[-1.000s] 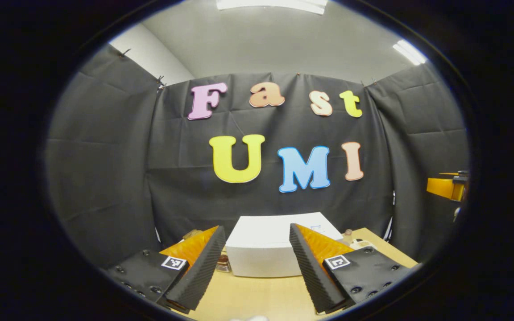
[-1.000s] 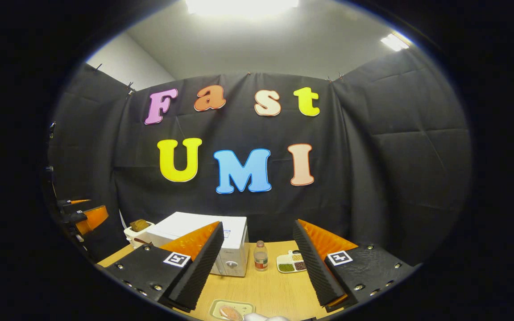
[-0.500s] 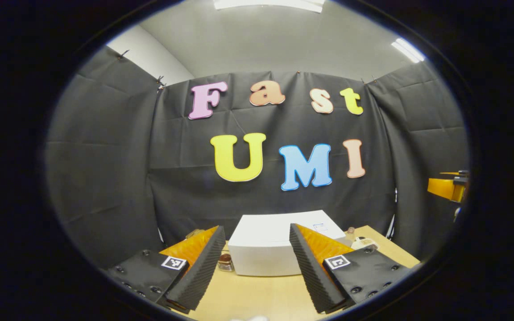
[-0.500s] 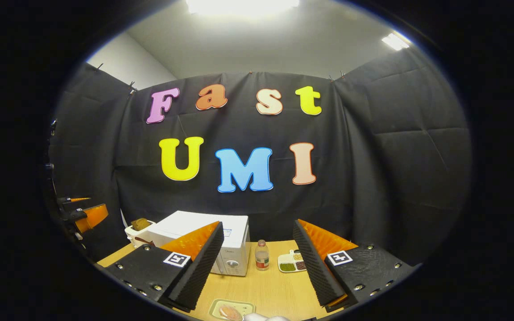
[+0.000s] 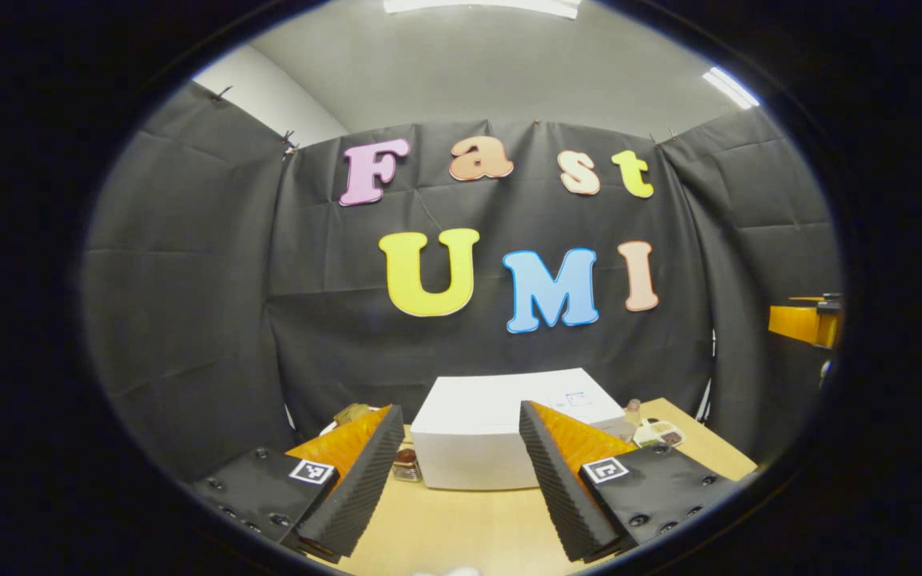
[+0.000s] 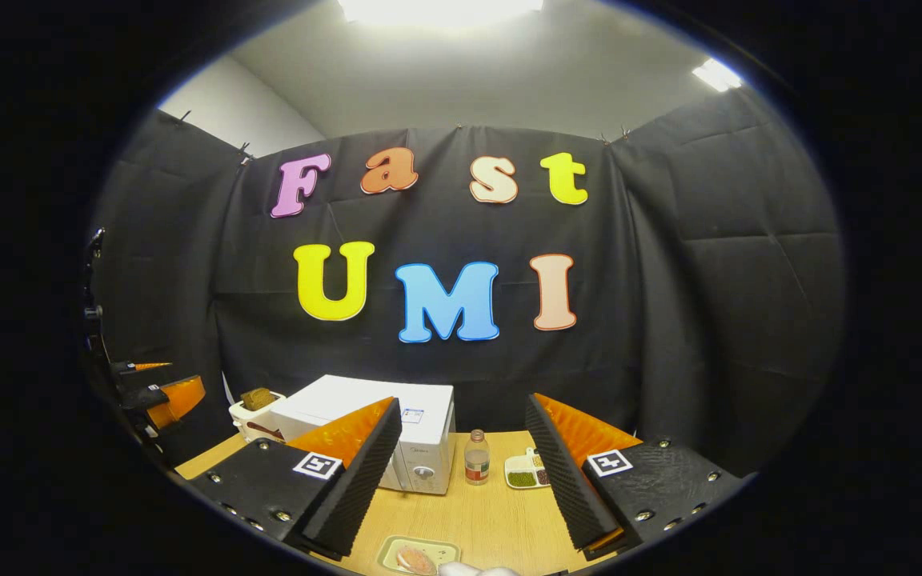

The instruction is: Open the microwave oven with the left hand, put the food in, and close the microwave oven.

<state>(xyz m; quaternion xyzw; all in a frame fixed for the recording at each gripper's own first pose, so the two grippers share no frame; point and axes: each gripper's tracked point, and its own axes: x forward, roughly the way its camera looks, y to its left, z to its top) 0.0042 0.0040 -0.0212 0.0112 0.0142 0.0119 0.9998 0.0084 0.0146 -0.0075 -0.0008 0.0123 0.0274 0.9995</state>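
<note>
A white microwave oven (image 5: 485,428) stands at the back of the wooden table, its door shut; the right gripper view has it left of centre (image 6: 421,428). My left gripper (image 5: 459,480) hangs open above the table, well short of the microwave, with nothing between its fingers. My right gripper (image 6: 461,480) is open too and holds nothing. Below it, at the table's near edge, a small tray with pinkish food (image 6: 415,556) lies flat. The left gripper (image 6: 165,396) also shows far off at the left edge of the right gripper view.
A small bottle (image 6: 476,469) and a divided dish of beans (image 6: 527,472) stand right of the microwave. A white container with something brown (image 6: 254,410) sits to its left. A small jar (image 5: 406,466) stands by the microwave's left corner. The wooden table (image 5: 461,528) lies below.
Both views have tilted down and drifted slightly; the microwave sits a little higher and larger in the frames. Both grippers stay open and empty.
</note>
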